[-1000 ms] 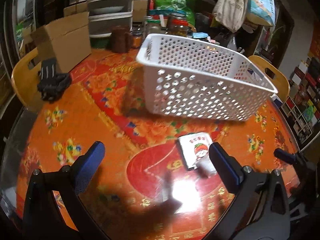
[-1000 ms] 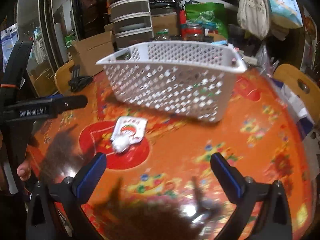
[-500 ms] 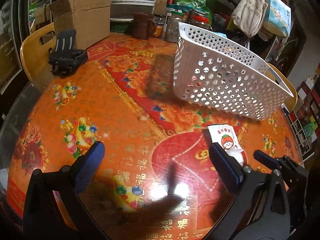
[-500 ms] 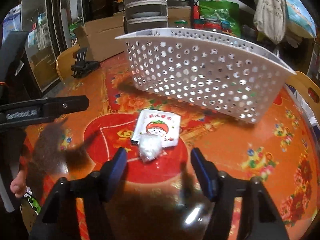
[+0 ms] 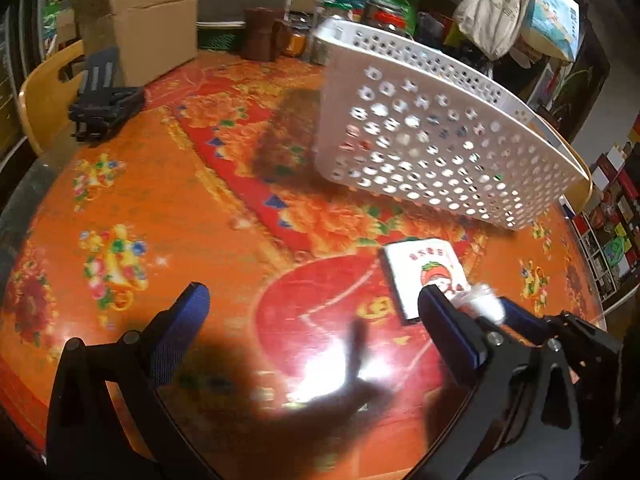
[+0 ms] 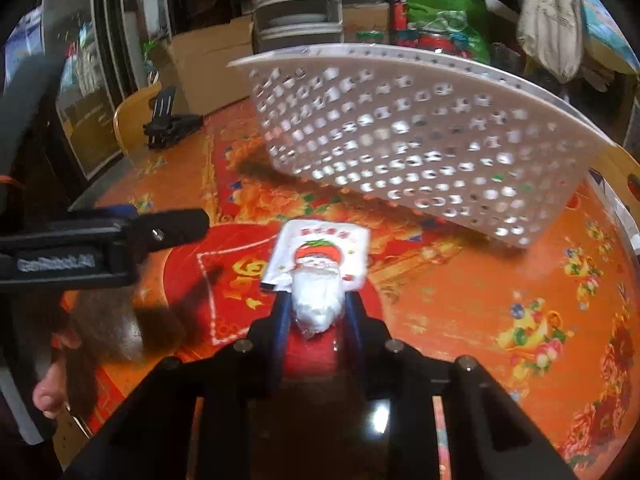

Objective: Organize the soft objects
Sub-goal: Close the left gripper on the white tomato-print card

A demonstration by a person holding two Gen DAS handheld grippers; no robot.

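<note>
A white tissue pack with a red tomato print lies on the orange and red tablecloth, with a crumpled white tissue wad at its near end. My right gripper is shut on that wad. In the left wrist view the pack lies just beyond my right finger pad, and the wad shows between the right gripper's fingers. My left gripper is open and empty above the table. A white perforated basket stands behind the pack; it also shows in the left wrist view.
A black folded stand lies at the far left by a yellow chair. A cardboard box, jars, drawers and bags crowd the table's far edge. Another chair stands at the right.
My right gripper has moved forward to the tissue pack and closed on the white wad. My left gripper stays open and has shifted slightly; the pack now sits nearer its right finger.
</note>
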